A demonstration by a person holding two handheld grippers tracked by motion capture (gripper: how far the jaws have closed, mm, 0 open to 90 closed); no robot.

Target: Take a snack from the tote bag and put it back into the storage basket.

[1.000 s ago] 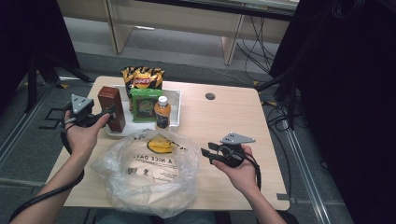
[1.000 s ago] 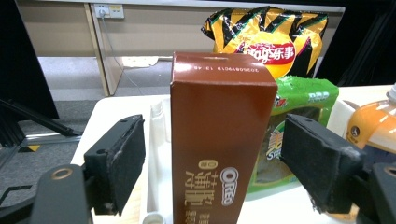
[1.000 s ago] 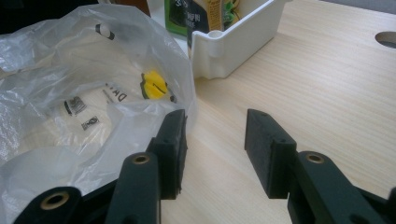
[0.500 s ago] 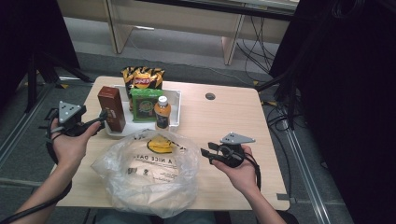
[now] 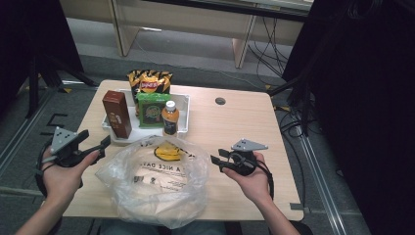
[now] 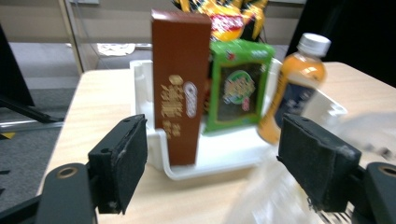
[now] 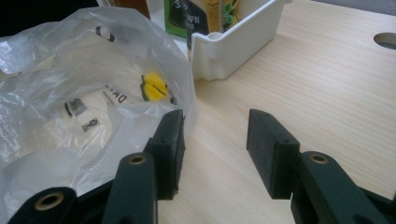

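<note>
Left gripper (image 5: 93,148) backs off left from brown box (image 5: 117,113), now apart, jaws wide, empty. Box stands upright, tray's (image 5: 182,100) left end. Right gripper (image 5: 216,162) half open, empty, beside plastic bag (image 5: 156,183). Judgement: grasp not yet made.

Left gripper (image 5: 93,146) and right gripper (image 5: 215,163), jaws apart, nothing between.

boxes: 1 brown box (image 5: 117,113) | snack packets: 2 | bottles: 1 bottle (image 5: 170,118) | trays: 1 tray (image 5: 183,113) | plastic bags: 1 plastic bag (image 5: 156,183)

chip bag (image 6: 219,18) top cut off, bottle (image 6: 292,88) blurred
</note>
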